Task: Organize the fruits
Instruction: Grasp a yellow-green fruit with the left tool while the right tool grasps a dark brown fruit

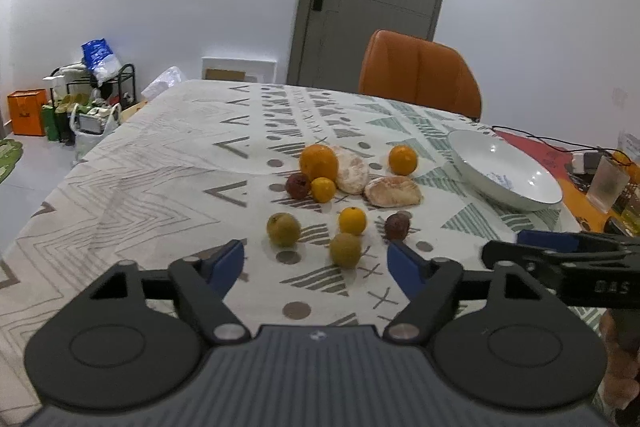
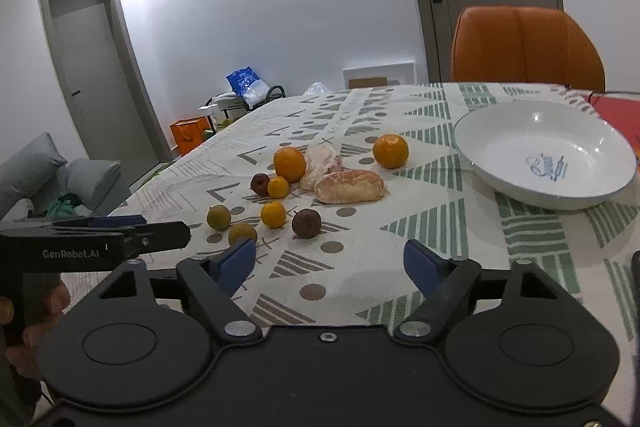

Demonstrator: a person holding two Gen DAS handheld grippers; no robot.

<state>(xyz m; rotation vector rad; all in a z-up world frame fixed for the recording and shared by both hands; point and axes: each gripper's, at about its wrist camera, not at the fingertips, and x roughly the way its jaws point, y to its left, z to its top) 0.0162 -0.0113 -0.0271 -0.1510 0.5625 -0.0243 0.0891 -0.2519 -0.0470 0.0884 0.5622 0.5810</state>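
Note:
Several fruits lie on the patterned tablecloth: a big orange (image 1: pixel 319 161) (image 2: pixel 289 164), a lone orange (image 1: pixel 403 159) (image 2: pixel 391 151), small oranges (image 1: pixel 352 221) (image 2: pixel 273 214), two peeled pomelo pieces (image 1: pixel 394 191) (image 2: pixel 350 186), dark passion fruits (image 1: pixel 397 226) (image 2: pixel 306 223) and greenish fruits (image 1: pixel 345 249) (image 2: pixel 218 217). A white bowl (image 1: pixel 532 187) (image 2: pixel 500 143) stands empty to the right. My left gripper (image 1: pixel 316 265) is open and empty, just short of the fruits. My right gripper (image 2: pixel 330 261) is open and empty, near the table's front.
An orange chair (image 1: pixel 418 73) (image 2: pixel 524 47) stands behind the table. A cable, a glass (image 1: pixel 608 183) and clutter sit at the far right on a red mat. Bags and a rack (image 1: pixel 80 99) stand on the floor at left.

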